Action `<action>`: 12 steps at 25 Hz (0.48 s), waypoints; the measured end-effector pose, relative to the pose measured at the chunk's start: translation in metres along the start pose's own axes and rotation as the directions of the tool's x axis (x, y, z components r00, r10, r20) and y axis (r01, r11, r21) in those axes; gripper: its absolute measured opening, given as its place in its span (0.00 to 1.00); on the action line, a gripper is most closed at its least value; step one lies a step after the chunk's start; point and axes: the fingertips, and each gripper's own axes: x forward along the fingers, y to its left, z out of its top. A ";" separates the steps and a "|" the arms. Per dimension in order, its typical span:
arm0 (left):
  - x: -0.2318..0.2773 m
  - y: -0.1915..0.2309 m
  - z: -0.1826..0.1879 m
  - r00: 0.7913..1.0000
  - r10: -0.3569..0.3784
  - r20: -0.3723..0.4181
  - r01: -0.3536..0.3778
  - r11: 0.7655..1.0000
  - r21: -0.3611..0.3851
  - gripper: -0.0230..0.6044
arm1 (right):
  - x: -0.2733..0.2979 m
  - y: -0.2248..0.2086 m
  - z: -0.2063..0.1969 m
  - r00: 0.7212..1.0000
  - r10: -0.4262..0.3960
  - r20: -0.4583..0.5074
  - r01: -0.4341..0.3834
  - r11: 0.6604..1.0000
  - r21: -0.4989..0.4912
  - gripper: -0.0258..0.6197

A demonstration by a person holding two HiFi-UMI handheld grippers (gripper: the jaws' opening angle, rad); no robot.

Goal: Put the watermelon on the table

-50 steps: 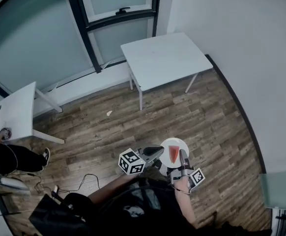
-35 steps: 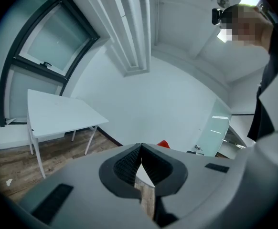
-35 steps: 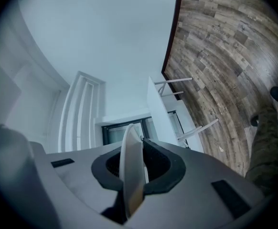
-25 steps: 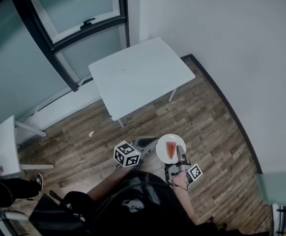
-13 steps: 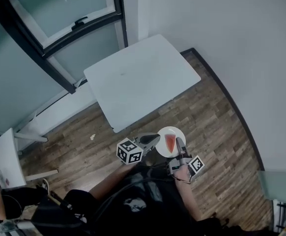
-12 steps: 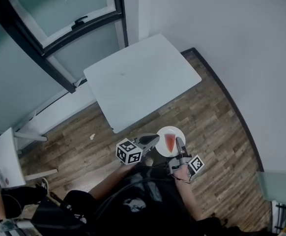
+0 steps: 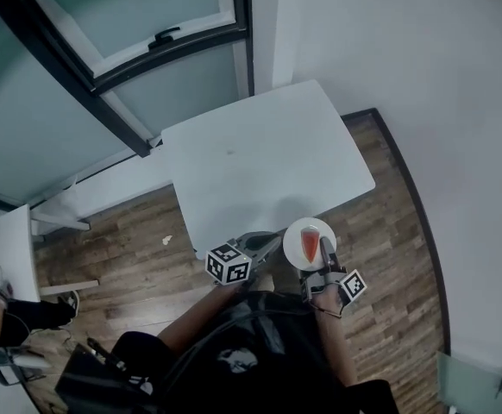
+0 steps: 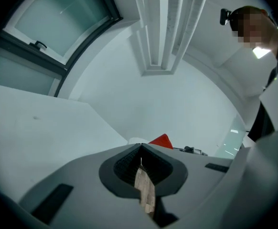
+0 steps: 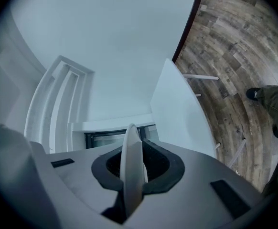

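Note:
A red watermelon slice lies on a small white plate. My right gripper is shut on the plate's near rim, which stands edge-on as plate between the jaws in the right gripper view. The plate hangs at the near edge of the white table, its far side over the tabletop. My left gripper is shut and holds nothing, just left of the plate. Past it, in the left gripper view, the slice's tip and the tabletop show beyond the left gripper.
A black-framed window runs behind the table and a white wall stands to its right. A second white table stands at the far left by a seated person. Wood floor surrounds the table.
Both grippers and the plate have come forward from the open floor to the table's near edge. The table now fills the middle of the head view. The grip on the plate is unchanged.

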 end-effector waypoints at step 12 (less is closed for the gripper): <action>0.106 0.099 0.066 0.988 0.152 -0.003 -0.152 0.988 -0.040 0.05 | 0.155 0.001 0.097 0.978 -0.092 -0.188 0.065 0.987 -0.145 0.09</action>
